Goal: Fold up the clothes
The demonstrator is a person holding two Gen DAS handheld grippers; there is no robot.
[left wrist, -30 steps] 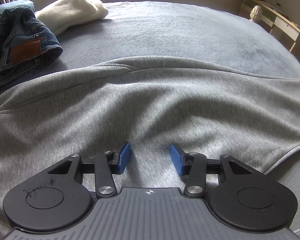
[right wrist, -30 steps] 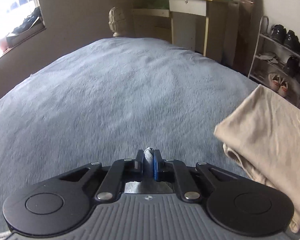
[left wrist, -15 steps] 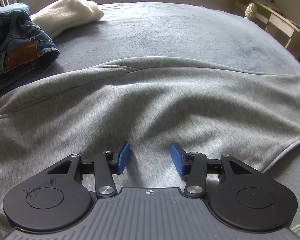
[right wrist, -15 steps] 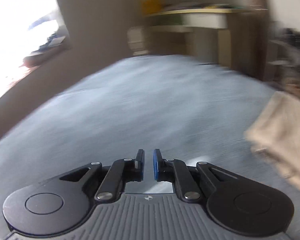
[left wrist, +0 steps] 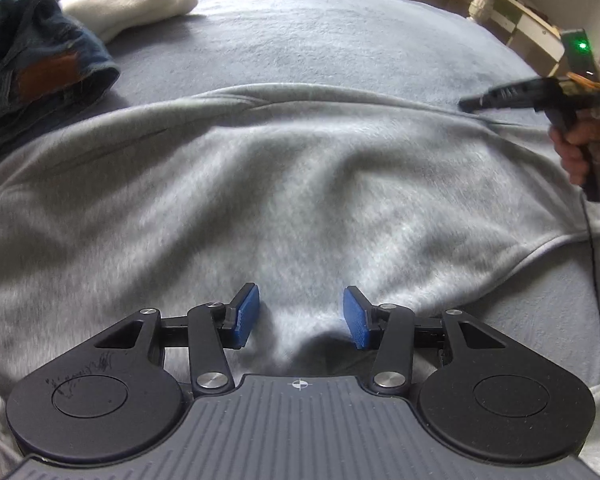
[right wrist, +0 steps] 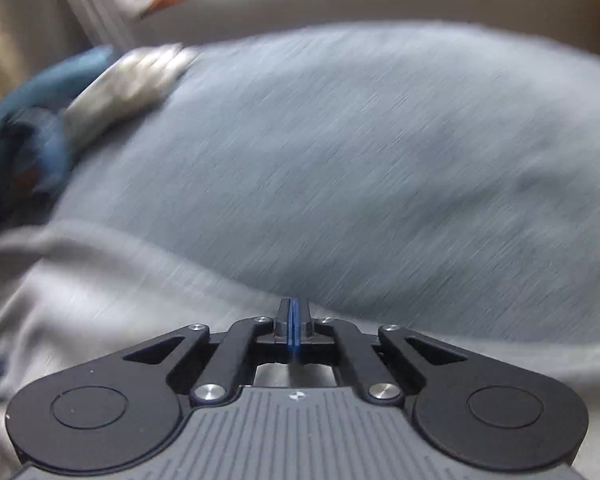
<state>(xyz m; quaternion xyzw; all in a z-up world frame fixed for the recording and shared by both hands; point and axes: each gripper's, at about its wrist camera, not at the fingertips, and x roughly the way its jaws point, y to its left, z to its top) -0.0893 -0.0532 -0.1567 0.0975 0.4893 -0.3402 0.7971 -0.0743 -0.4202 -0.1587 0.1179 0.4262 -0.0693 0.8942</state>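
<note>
Wrinkled light-grey fleece sweatshirt [left wrist: 292,184] lies spread across the blue-grey bed [left wrist: 340,36] in the left wrist view, where the left gripper [left wrist: 299,317] hovers released just above it, dark denim jeans [left wrist: 40,68] heaped at far left. Right wrist view, blurred: the right gripper [right wrist: 293,320] has just clenched empty at the sweatshirt's edge.
</note>
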